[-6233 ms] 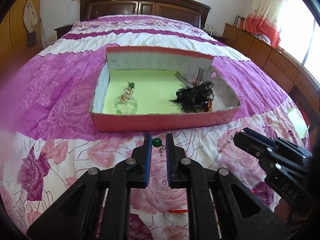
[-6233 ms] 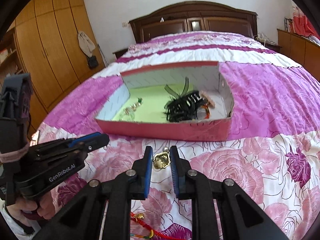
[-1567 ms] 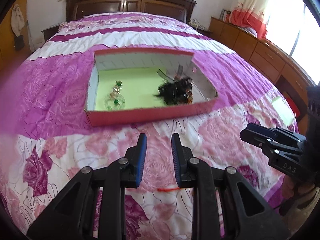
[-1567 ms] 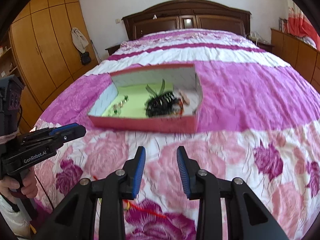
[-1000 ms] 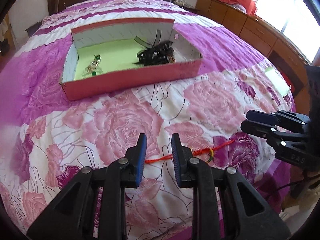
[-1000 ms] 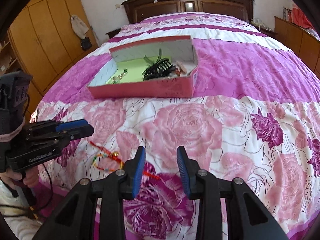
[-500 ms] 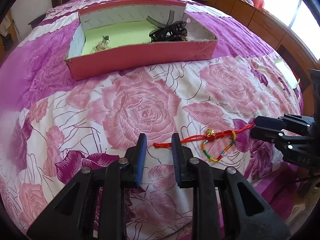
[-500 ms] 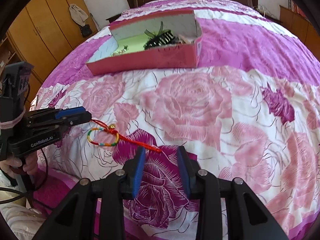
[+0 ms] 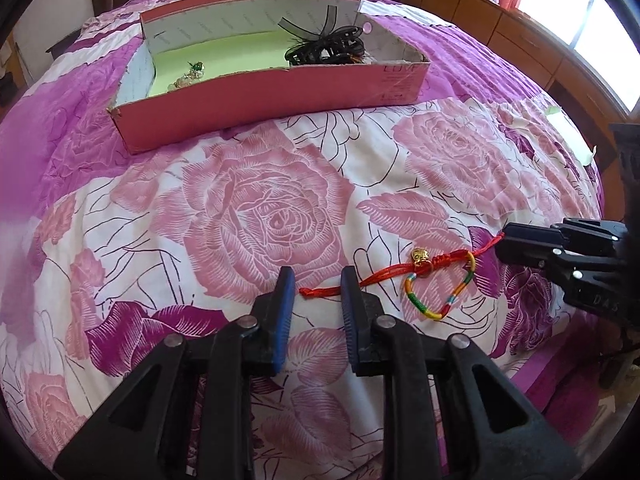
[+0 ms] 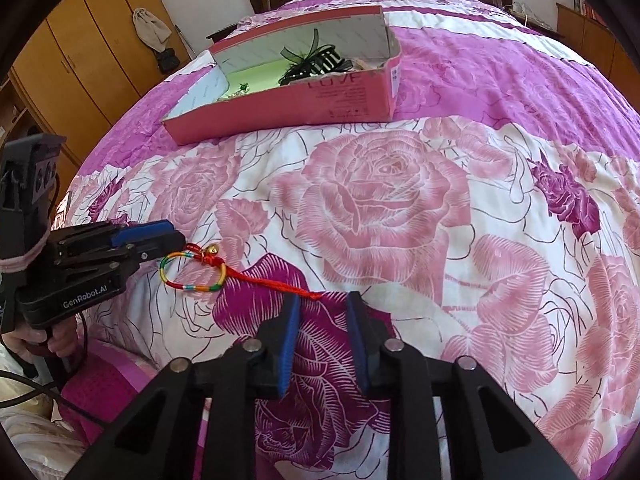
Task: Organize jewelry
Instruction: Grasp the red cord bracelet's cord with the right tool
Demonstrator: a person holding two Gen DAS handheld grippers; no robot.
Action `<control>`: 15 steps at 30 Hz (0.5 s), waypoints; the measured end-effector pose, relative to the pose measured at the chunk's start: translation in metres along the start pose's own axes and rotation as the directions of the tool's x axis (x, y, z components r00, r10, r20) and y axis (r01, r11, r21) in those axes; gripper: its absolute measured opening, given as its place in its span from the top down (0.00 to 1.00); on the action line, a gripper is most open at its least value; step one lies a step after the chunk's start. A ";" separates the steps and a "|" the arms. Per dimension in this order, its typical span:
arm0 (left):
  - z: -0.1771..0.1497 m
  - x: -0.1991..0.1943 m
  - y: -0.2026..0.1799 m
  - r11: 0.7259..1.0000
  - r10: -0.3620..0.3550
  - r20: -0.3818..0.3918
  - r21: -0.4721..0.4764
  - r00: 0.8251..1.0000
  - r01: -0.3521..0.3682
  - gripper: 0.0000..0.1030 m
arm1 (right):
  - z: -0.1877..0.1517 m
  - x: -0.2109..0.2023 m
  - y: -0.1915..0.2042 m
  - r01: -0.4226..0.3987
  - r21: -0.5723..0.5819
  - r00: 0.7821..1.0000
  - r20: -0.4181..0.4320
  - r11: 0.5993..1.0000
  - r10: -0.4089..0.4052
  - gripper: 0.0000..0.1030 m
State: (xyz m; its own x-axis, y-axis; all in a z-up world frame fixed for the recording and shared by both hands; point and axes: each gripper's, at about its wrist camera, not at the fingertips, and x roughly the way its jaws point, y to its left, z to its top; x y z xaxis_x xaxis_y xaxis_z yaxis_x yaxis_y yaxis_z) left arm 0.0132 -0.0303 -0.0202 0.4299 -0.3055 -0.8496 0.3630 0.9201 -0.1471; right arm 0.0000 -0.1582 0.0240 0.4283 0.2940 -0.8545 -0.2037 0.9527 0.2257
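Observation:
A red cord bracelet with a multicoloured loop and a small gold bell lies on the rose-print bedspread. My left gripper is open, with one red cord end lying between its fingertips. My right gripper is open, with the other cord end just at its left fingertip. It shows from the side in the left wrist view, and my left gripper shows in the right wrist view. The bracelet lies between them. A pink box farther up the bed holds a black hair clip and green beaded jewelry.
The pink box sits mid-bed beyond the grippers. The bed's foot edge runs close behind both grippers. Wooden wardrobes stand to the left, a low wooden cabinet by the window to the right, and the headboard at the far end.
Both grippers have pulled back from the box toward the foot of the bed and lowered over the red bracelet. They held small trinkets 6 s ago; now both are open and empty.

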 end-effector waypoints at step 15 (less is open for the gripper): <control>0.002 -0.012 0.000 1.000 -0.023 0.034 -0.017 0.999 0.023 1.00 | 0.000 -0.006 0.001 -0.024 -0.003 0.999 0.040 1.000 0.024 0.96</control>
State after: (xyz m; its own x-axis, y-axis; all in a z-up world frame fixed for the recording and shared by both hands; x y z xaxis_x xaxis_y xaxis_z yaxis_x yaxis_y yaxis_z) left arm 0.0097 -0.0268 -0.0086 0.4496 -0.3346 -0.8282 0.3585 0.9168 -0.1758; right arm -0.0029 -0.1595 0.0295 0.4580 0.3193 -0.8297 -0.2166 0.9452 0.2442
